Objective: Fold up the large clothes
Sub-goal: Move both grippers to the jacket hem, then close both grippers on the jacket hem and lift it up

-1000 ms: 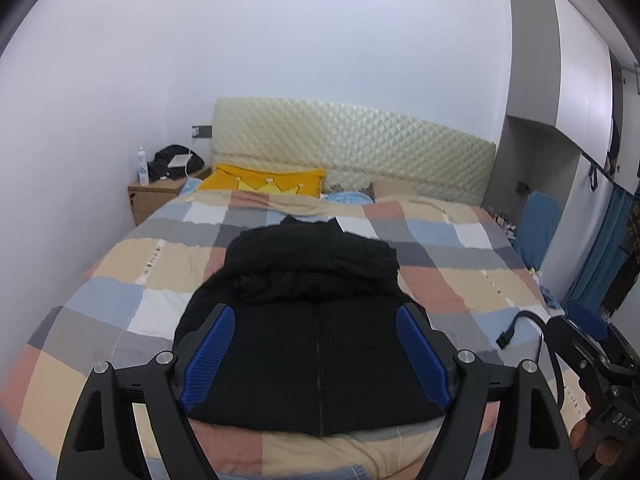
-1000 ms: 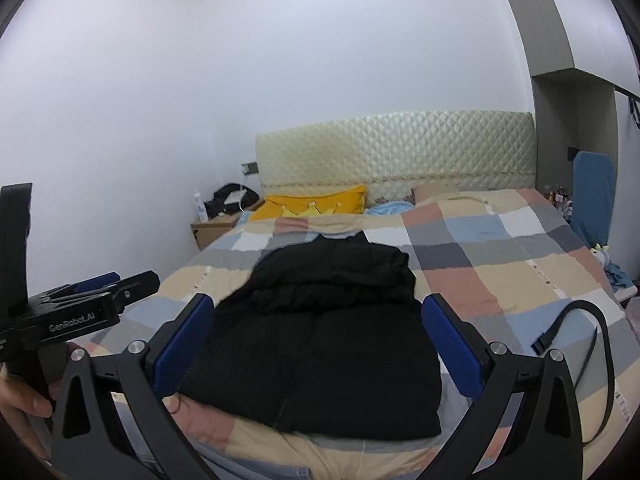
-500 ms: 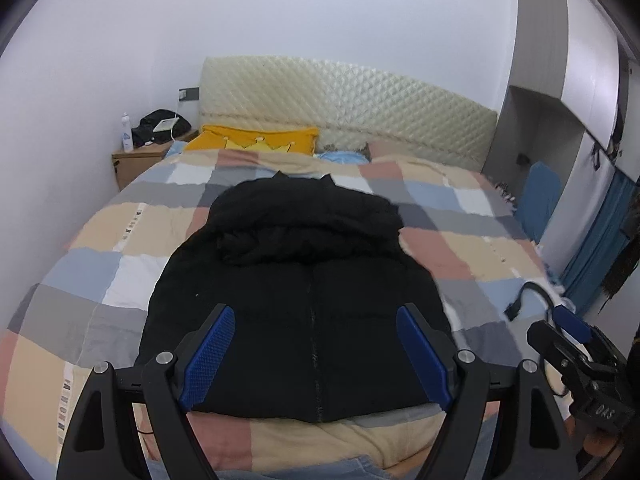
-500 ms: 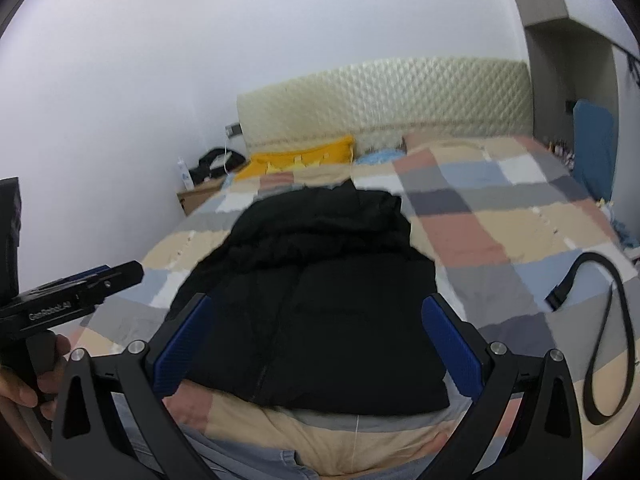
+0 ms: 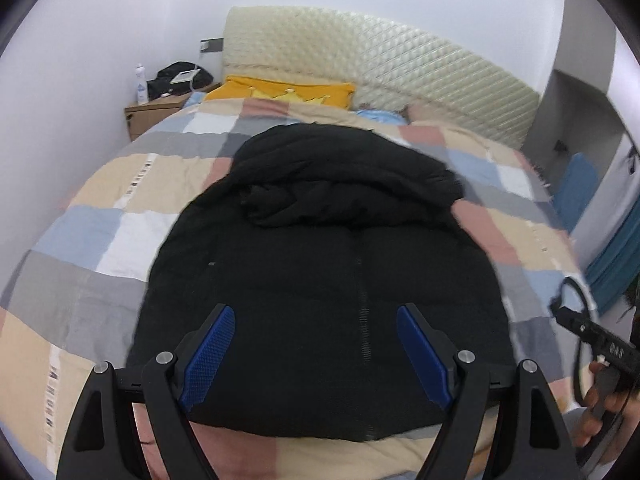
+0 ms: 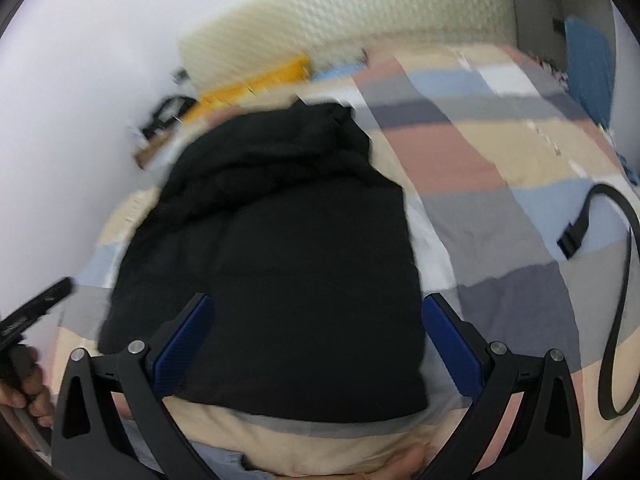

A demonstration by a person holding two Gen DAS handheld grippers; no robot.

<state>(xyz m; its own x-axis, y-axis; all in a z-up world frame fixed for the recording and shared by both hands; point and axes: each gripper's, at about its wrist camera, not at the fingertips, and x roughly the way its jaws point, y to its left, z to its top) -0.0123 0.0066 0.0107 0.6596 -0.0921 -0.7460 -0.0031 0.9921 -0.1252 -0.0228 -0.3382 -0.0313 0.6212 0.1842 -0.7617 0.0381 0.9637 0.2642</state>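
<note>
Your landmark is the bed with its checked quilt of beige, grey, blue and pink squares (image 5: 100,184), which fills both views and runs out of frame at the near edge. On the middle of that bed lies the black padded hooded jacket (image 5: 332,280), front up, hood bunched toward the cream quilted headboard (image 5: 400,60), hem toward you; the sleeves cannot be made out against the dark body. The right wrist view is smeared, so the far end of the bed is hard to read there. At the head of the bed a yellow pillow (image 5: 280,90) shows only as a strip behind the quilt. Beside the bed's far left corner stands a wooden nightstand (image 5: 154,114), its load too small to name. A black strap with a buckle (image 6: 616,280) lies on the bed's right side, partly cut off. Your left gripper (image 5: 316,340) hangs over the jacket's hem, blue pads spread wide, gripping nothing; your right gripper (image 6: 316,326) likewise gapes empty above the hem.
</note>
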